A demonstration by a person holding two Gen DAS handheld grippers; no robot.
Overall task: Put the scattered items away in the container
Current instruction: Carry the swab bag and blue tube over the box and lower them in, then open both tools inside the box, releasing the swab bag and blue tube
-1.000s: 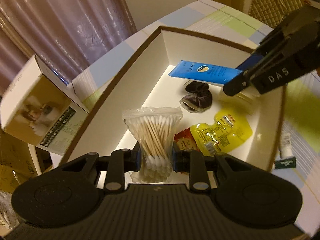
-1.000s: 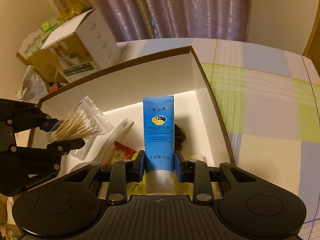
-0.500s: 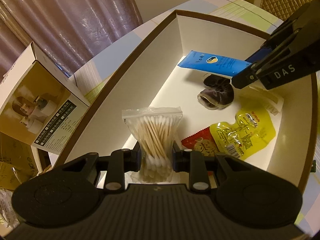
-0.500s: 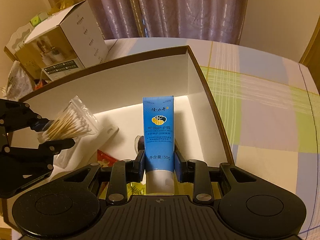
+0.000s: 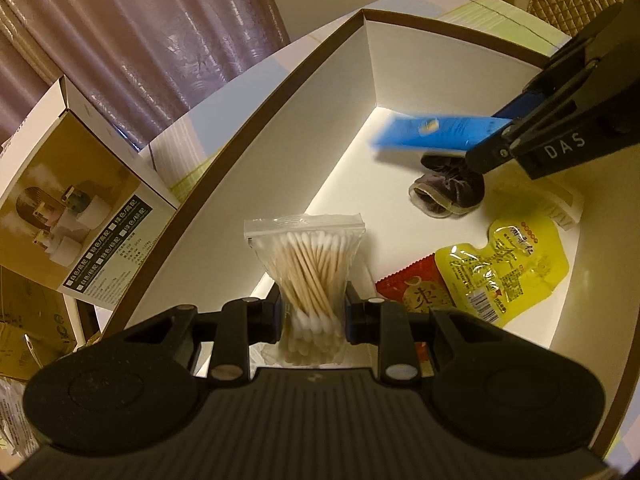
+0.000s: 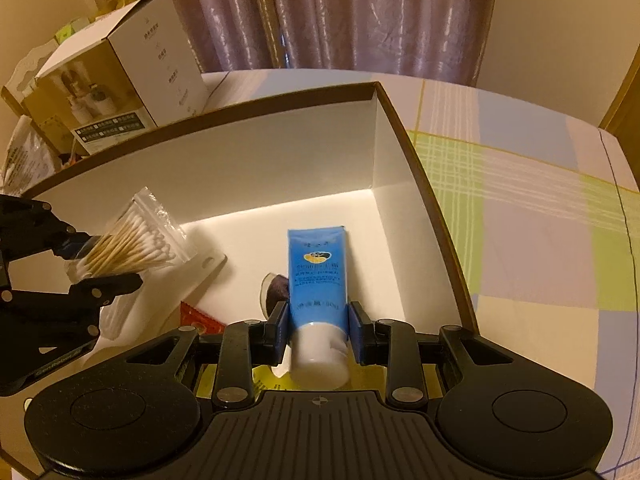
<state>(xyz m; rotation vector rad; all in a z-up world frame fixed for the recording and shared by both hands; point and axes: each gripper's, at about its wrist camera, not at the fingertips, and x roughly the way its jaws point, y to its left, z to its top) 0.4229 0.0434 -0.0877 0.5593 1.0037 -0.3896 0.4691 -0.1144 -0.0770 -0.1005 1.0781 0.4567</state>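
now the right gripper [image 6: 319,330] is opening, and the tube [image 6: 318,276] slips free over the box [image 6: 424,192]; it may land on the scrunchie [image 5: 450,190]. the left gripper [image 5: 312,314] clamps the swabs [image 5: 310,272], probably clear.

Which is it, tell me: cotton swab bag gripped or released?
Gripped: the left tool pinches the cotton swab bag at its waist above the box.
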